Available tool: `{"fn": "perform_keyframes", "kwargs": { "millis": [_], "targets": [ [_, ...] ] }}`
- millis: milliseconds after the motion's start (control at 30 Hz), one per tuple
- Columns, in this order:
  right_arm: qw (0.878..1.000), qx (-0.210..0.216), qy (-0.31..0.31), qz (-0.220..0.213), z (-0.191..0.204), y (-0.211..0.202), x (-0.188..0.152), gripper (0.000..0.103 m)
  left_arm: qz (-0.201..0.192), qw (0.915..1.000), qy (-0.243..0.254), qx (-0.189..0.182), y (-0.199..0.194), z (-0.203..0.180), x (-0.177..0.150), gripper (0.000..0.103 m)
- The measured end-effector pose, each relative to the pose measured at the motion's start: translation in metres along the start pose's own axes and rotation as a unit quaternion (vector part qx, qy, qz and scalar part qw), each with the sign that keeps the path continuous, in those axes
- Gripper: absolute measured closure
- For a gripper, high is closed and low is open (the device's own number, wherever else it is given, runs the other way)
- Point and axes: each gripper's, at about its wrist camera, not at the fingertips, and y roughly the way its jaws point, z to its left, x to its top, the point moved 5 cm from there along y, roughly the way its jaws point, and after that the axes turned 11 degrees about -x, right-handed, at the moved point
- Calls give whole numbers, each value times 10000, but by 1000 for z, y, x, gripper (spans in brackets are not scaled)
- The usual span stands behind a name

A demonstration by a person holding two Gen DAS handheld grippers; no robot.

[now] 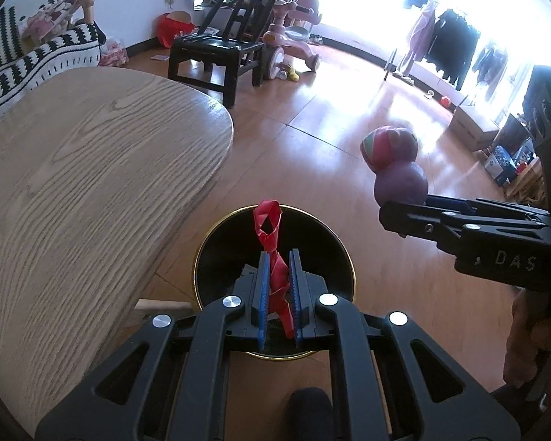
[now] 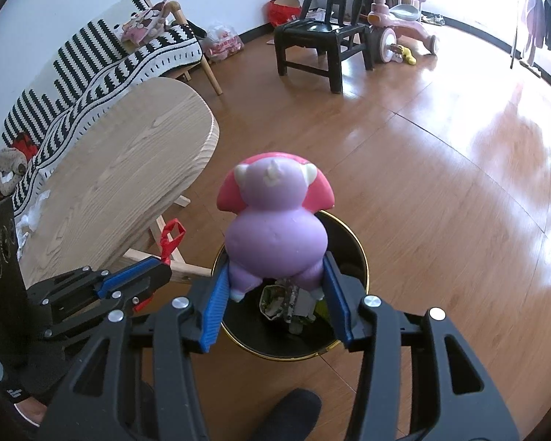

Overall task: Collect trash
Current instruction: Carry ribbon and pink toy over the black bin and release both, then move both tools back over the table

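Living room, glossy wood-plank floor [image 2: 440,191], strong window glare at the far side. Striped black-and-white sofa [image 2: 103,70] along the wall, pale oval wooden table [image 1: 84,183] in front of it, black wooden chair [image 1: 216,47] further back with a pink kids' trike [image 1: 294,40] beside it. Clothes rack [image 1: 448,47] by the window.

Black trash bin with gold rim [image 2: 360,253] stands on the floor just beside the table edge; crumpled wrappers [image 2: 290,301] lie inside at the bottom.

Right gripper [image 2: 279,301] is about half open, blue pads pressed on the lower body of a purple and pink squishy toy [image 2: 275,235], held above the bin mouth, toy's head pointing away from the camera. In the left view the toy sits right of the bin.

Left gripper [image 1: 278,286] nearly closed, pads pinching a twisted red ribbon strip [image 1: 273,253] whose loop sticks out past the fingertips, over the bin opening.

A dark shoe tip [image 2: 290,415] shows at the bottom edge.
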Motion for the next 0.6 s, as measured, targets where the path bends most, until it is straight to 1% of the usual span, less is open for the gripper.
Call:
{"fn": "perform_keyframes", "kwargs": {
  "millis": [133, 167, 200, 233, 267, 333, 433, 500, 600],
  "targets": [
    [9999, 8, 96, -32, -1, -1, 1, 48, -13, 10000, -54, 3, 2, 3, 0, 91],
    [9999, 16, 118, -46, -1, -1, 1, 46, 13, 10000, -73, -9, 2, 3, -1, 90],
    [9999, 20, 131, -59, -1, -2, 1, 43, 22, 10000, -89, -13, 2, 4, 0, 87],
    [9999, 22, 139, -67, -1, -3, 1, 42, 15, 10000, -96, -10, 2, 5, 0, 75],
    [9999, 23, 148, -74, -2, -3, 1, 41, -6, 9999, -100, 4, 1, 5, 0, 54],
    [9998, 21, 167, -84, -1, -3, 1, 39, -120, 9999, -95, 35, -3, 4, 1, 39],
    [9998, 19, 174, -111, 0, -3, 2, 36, -174, 9998, -64, 15, -7, 3, 2, 37],
    [9998, 23, 171, -130, 2, -4, 2, 32, -193, 9998, -79, 31, -10, 3, 2, 36],
    [9997, 15, 165, -164, 5, -6, 4, 28, -207, 9997, -111, 39, -13, 4, 2, 32]
  ]
}}
